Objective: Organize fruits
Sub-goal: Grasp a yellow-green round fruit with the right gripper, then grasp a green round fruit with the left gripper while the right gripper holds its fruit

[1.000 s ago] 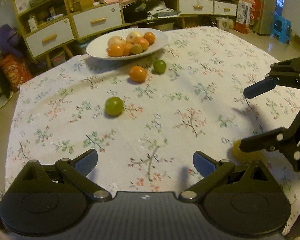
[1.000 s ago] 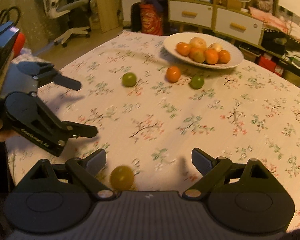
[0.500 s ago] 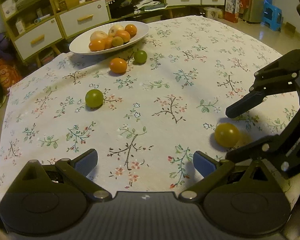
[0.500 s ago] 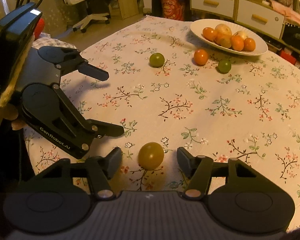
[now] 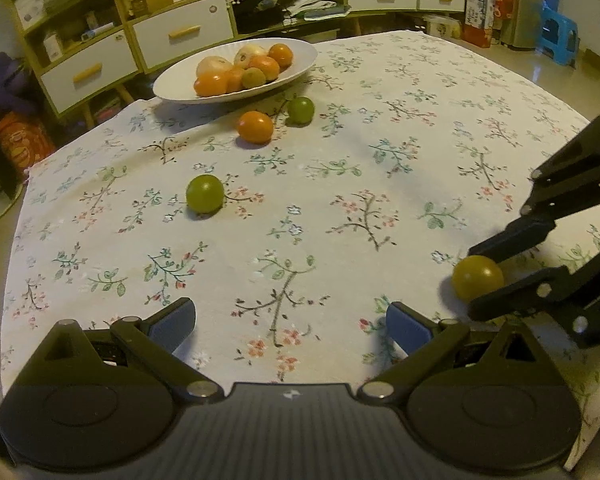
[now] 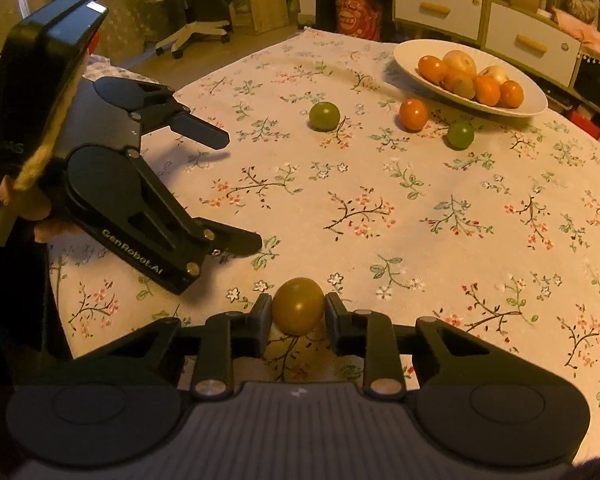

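Gripping the yellow-green fruit [image 6: 298, 306] in the right tongs [image 6: 298, 314] at the near surface [image 6: 440, 208] edge, left tongs [image 5: 290, 318] open, empty; next, probably lifting toward the white plate [image 6: 536, 96].

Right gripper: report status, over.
Right gripper shut on yellow-green fruit, on the tablecloth. Left gripper open, empty. Path to plate clear.

Floral-print cream tablecloth [image 5: 340, 168], white plate [image 5: 300, 64], yellow-olive fruit [image 6: 298, 306], black hand-held gripper [image 6: 298, 312]
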Tool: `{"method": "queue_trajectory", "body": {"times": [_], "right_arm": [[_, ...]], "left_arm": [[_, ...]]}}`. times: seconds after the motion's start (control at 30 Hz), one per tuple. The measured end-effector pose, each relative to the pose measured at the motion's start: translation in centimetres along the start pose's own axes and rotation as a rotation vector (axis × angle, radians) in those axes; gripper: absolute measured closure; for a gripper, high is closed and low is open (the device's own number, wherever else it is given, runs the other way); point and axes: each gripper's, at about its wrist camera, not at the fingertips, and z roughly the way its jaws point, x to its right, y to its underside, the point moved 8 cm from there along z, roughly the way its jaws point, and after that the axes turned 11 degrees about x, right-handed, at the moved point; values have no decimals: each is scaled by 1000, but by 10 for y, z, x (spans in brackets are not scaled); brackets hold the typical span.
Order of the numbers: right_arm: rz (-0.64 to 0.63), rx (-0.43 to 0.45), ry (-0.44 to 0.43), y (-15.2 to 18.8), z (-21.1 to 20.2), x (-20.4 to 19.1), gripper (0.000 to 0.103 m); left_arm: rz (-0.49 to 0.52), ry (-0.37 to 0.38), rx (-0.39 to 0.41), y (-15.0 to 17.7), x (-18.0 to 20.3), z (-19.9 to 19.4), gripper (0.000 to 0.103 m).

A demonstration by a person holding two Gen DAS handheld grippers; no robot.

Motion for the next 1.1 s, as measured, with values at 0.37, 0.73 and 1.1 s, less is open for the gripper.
{"method": "queue_trajectory", "body": {"times": [0.37, 0.73, 1.1], "right_arm": [[37, 39, 35, -12, 1, 18, 78], [69, 61, 56, -22, 13, 35, 78], [81, 67, 63, -33, 28, 45, 78]], "left_arm": [[-81, -32, 8, -7, -21, 19, 11], [-160, -44, 38, -19, -37, 38, 20], [-226, -83, 83, -38, -56, 56, 45]]}}
